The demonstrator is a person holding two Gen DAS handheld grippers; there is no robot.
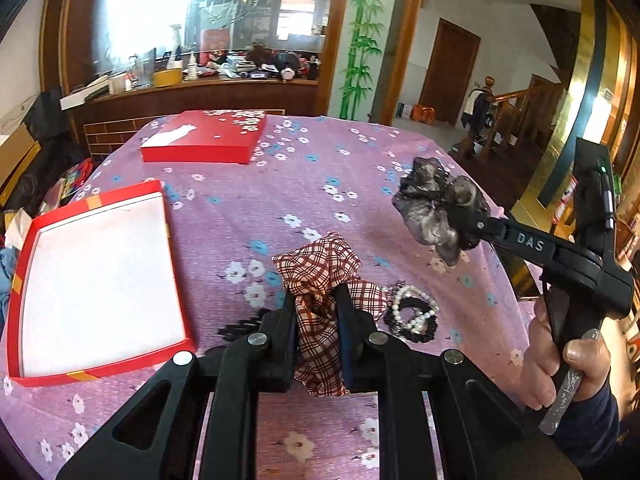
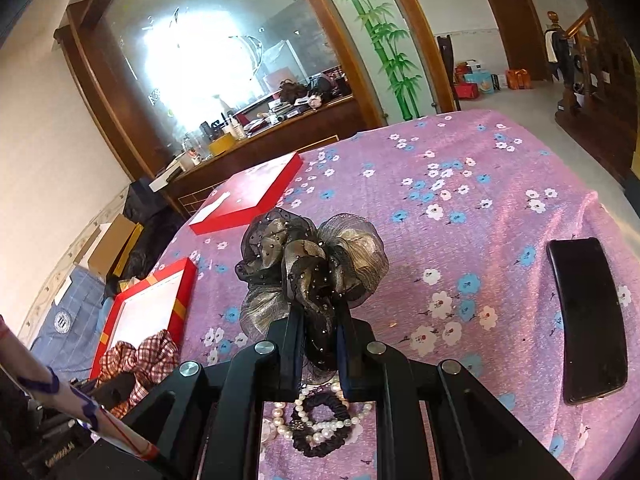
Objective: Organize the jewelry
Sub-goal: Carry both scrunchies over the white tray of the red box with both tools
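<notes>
My left gripper [image 1: 316, 308] is shut on a red-and-white plaid scrunchie [image 1: 324, 268], held a little above the purple flowered cloth. My right gripper [image 2: 318, 320] is shut on a grey-black organza scrunchie [image 2: 312, 260]; the same organza scrunchie [image 1: 436, 212] shows at the right of the left wrist view, held by the right gripper [image 1: 476, 226]. An open red box [image 1: 96, 284] with a white lining lies to the left of the plaid scrunchie. A pearl bracelet with a black hair tie [image 1: 412, 312] lies on the cloth between both grippers, and shows as pearls and tie [image 2: 320, 428] under the right gripper.
The red lid [image 1: 208, 136] with white blossoms lies at the far side of the table. A black phone [image 2: 588, 320] rests on the cloth at the right. A black comb-like piece [image 1: 240, 326] lies left of my left fingers. A person's hand [image 1: 560, 360] grips the right handle.
</notes>
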